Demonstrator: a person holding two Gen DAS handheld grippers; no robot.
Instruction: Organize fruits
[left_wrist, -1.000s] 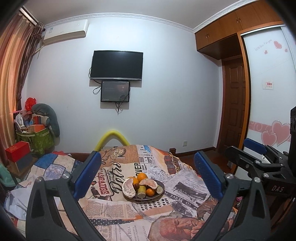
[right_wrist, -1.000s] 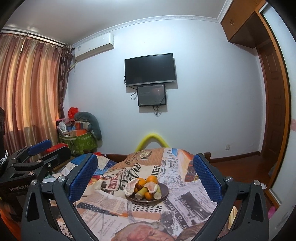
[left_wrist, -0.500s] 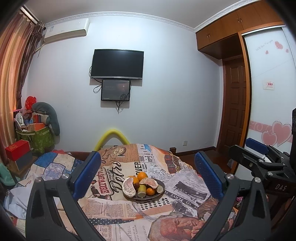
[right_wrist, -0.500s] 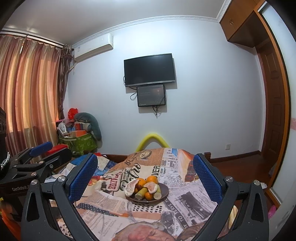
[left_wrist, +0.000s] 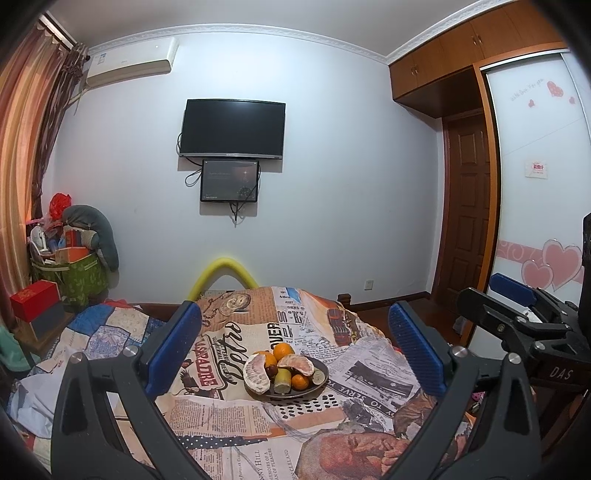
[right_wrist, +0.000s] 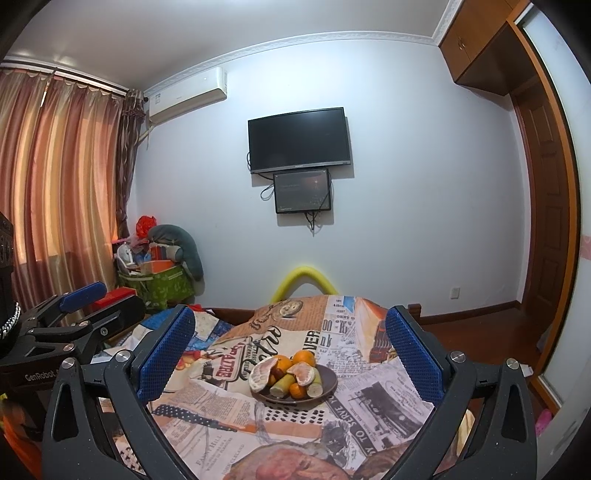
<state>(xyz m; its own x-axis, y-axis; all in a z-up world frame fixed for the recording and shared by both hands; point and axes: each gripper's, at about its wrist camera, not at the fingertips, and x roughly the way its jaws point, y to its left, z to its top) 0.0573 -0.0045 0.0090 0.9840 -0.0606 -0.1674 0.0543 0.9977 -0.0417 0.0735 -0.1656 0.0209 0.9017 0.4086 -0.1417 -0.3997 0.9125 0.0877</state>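
Two black hand-held grippers with blue pads

The left gripper (left_wrist: 293, 345) had black, ribbed plastic fingers faced with blue textured pads (left_wrist: 173, 347) and silver screws at the joints. The right gripper (right_wrist: 290, 349) matched it; seen from the left wrist view, its body carried white "DAS" lettering.

"DAS" printed on black right hand-held gripper (left_wrist: 517, 295); "GenRobot" on black left hand-held gripper (right_wrist: 79, 295); "TO SERVE YOU" among headlines on newspaper-print bedspread (left_wrist: 369, 398).

Two wrist views side by side — both facing the far wall, sharing the fruit plate (left_wrist: 320, 366) on the bed.
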